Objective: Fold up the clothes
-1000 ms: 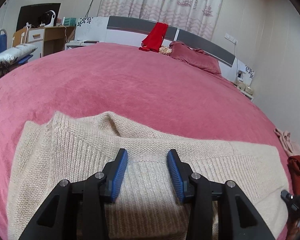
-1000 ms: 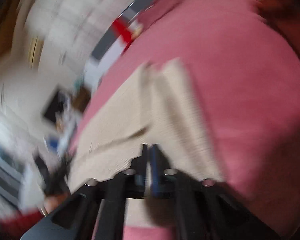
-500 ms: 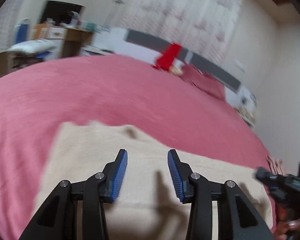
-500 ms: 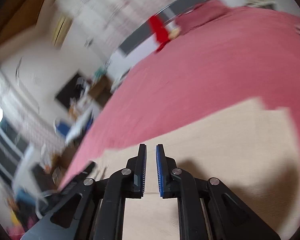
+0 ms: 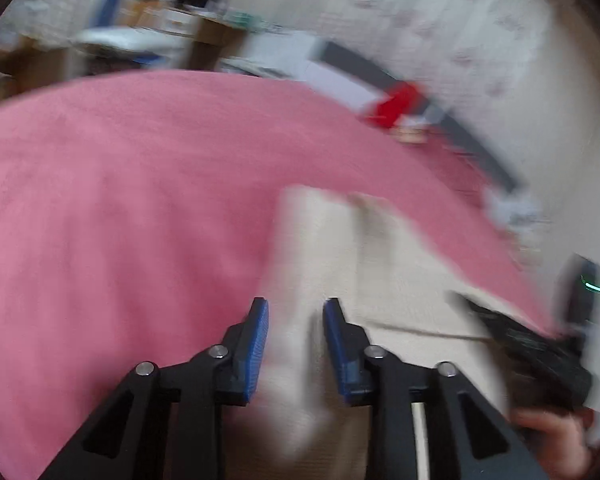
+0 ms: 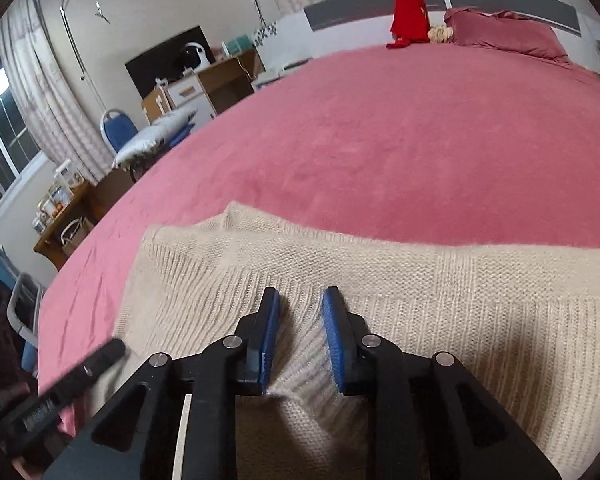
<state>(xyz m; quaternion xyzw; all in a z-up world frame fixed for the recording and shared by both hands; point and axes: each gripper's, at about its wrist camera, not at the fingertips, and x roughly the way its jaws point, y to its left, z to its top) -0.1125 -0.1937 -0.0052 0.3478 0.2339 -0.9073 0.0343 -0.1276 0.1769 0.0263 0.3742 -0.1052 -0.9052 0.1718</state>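
sweater, cream knit, lies in flat layers at the near edge of the pink bed. right gripper has its jaws parted astride a ribbed ridge of knit, not yet pinching. left gripper, blurred, jaws apart over the sweater's left edge, holding nothing. to fold well, i'd pinch all layers at the ribbing, both sides level, and carry it over without dragging. no containers show near the sweater
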